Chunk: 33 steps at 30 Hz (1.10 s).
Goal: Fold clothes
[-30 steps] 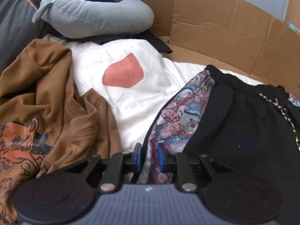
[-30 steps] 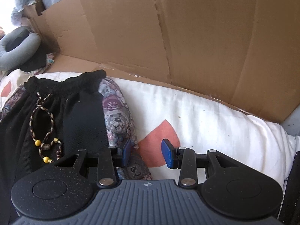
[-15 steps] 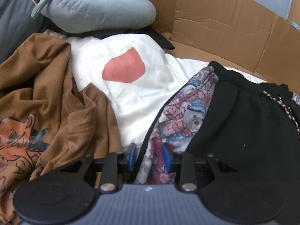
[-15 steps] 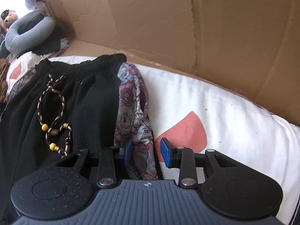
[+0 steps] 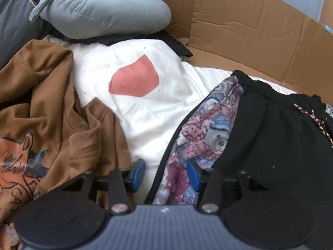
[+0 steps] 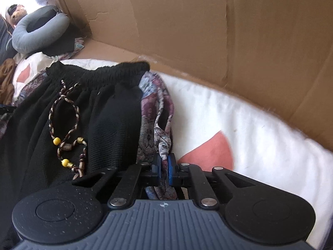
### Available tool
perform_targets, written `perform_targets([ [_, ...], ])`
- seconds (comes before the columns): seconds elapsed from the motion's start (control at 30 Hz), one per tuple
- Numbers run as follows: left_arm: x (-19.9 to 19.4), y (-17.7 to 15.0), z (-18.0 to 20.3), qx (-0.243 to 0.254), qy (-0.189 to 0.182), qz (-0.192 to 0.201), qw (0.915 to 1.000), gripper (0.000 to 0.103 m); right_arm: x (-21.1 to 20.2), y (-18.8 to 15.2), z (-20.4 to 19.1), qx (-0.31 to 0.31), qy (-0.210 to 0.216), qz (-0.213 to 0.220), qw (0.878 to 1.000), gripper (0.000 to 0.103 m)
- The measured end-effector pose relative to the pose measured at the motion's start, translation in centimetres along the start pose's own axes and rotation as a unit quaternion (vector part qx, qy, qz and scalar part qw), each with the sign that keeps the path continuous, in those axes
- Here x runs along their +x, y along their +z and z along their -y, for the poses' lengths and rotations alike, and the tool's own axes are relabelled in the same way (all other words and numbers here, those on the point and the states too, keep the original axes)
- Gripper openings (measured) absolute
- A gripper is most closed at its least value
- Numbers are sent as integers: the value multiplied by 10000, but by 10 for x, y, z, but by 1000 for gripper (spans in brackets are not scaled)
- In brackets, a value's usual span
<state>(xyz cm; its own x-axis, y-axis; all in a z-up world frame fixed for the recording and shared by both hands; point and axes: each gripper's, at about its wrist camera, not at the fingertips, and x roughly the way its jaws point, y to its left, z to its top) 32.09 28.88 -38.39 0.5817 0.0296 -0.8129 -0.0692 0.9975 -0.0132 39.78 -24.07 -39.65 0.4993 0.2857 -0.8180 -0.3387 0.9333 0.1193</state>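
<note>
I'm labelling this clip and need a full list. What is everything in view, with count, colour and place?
shorts: one, black with teddy-bear patterned side panels, middle of the bedding
drawstring: one, braided brown and cream with yellow beads, on the shorts' front
brown shirt: one, brown with orange print, crumpled at far left
bedding: one, white with coral patches, under the clothes
neck pillow: one, grey, far end
cardboard: brown, standing along the far edge
left gripper: black with blue pads, open around the shorts' left panel
right gripper: black with blue pads, shut on the shorts' right panel
</note>
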Motion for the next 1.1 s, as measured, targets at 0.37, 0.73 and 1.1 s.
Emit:
perform_targets([
  [0.37, 4, 0, 4, 306, 199, 43, 9993, 29, 2, 2, 10, -367, -885, -112, 9953, 5],
  [0.73, -3, 30, 28, 456, -4, 298, 9985, 34, -10, 11, 28, 285, -529, 338, 9976, 33],
  [1.1, 42, 52, 43, 467, -178, 41, 9987, 39, 29, 33, 25, 636, -270, 197, 9974, 33],
])
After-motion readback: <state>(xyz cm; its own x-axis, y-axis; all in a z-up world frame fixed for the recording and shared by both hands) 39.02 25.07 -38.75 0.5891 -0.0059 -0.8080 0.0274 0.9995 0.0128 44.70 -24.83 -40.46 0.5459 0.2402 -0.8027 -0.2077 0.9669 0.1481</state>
